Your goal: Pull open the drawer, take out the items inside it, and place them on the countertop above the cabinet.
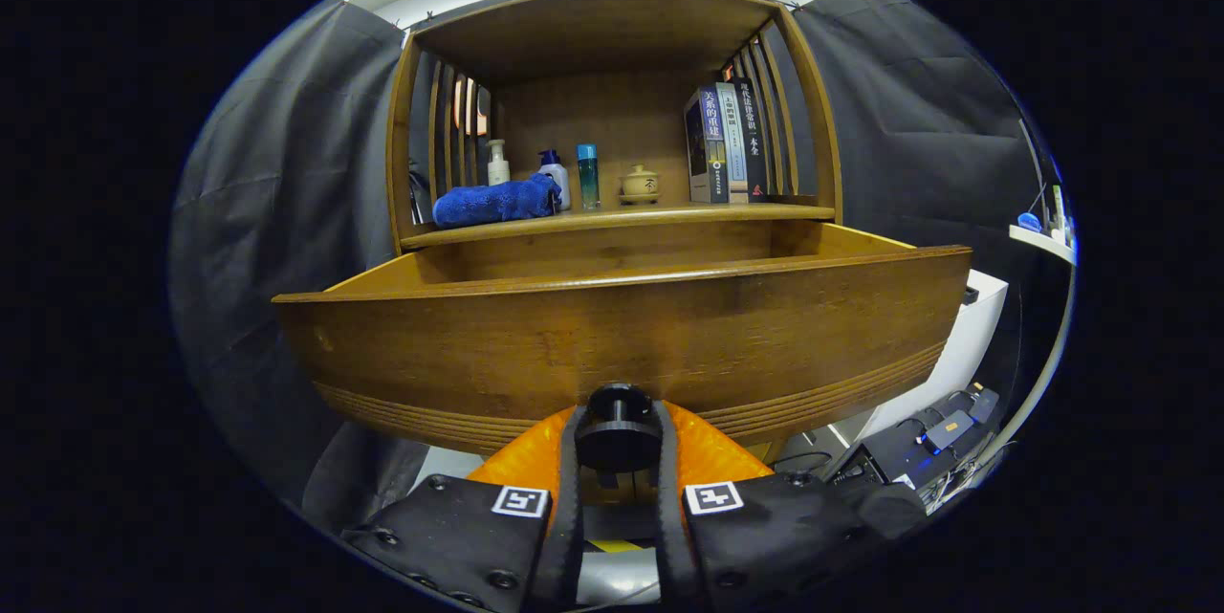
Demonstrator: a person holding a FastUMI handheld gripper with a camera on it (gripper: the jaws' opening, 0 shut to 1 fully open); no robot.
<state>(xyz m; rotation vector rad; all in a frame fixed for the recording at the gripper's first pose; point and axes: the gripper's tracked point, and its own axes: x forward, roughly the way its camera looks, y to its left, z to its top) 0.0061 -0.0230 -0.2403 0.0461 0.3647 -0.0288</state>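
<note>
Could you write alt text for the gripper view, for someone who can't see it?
The tool is shut on the black knob of a wooden drawer that stands pulled open. On the countertop above it sit a blue towel, pump bottles, a small pot and upright books.

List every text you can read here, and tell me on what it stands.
"关系的重建": spine of the blue book.
"一本全": foot of the dark book spine; the rest is blurred.
Pale book between them, bottles: too small to read.
Square markers on the tongs, shut on the drawer knob: patterns, no words.
</note>
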